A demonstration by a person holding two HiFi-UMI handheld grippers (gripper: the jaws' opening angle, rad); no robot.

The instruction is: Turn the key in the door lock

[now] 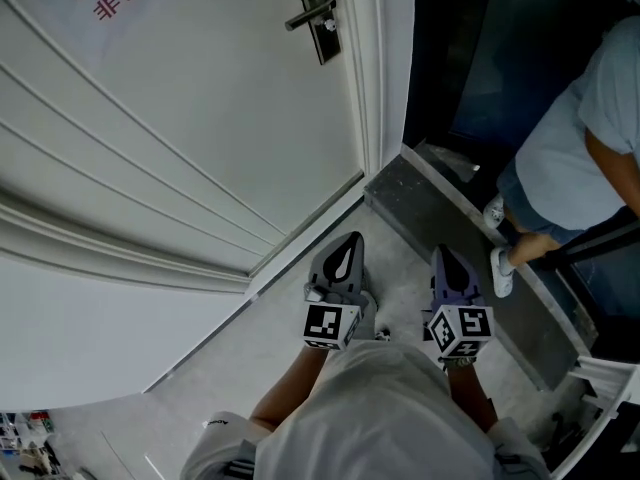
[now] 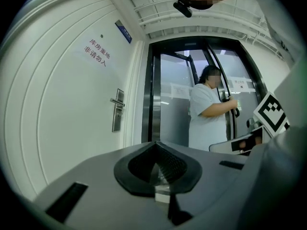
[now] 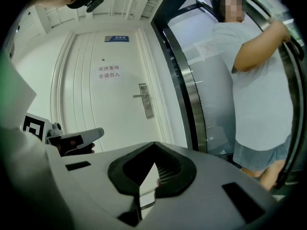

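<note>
Both the left gripper point(image 1: 350, 243) and the right gripper point(image 1: 440, 258) have jaws pressed together, holding nothing; the door lock point(image 1: 320, 16) sits on the white door point(image 1: 200, 148), well apart from them

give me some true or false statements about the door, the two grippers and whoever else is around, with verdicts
1. The door handle is a lever on a tall plate. True.
2. The right gripper grips that handle. False: it is shut on nothing, well short of the white door.
3. A person in a light shirt stands right of the white door. True.
4. The lettering on the white door is green. False: it is red.
5. The left gripper has its jaws wide apart. False: they are together.
</note>
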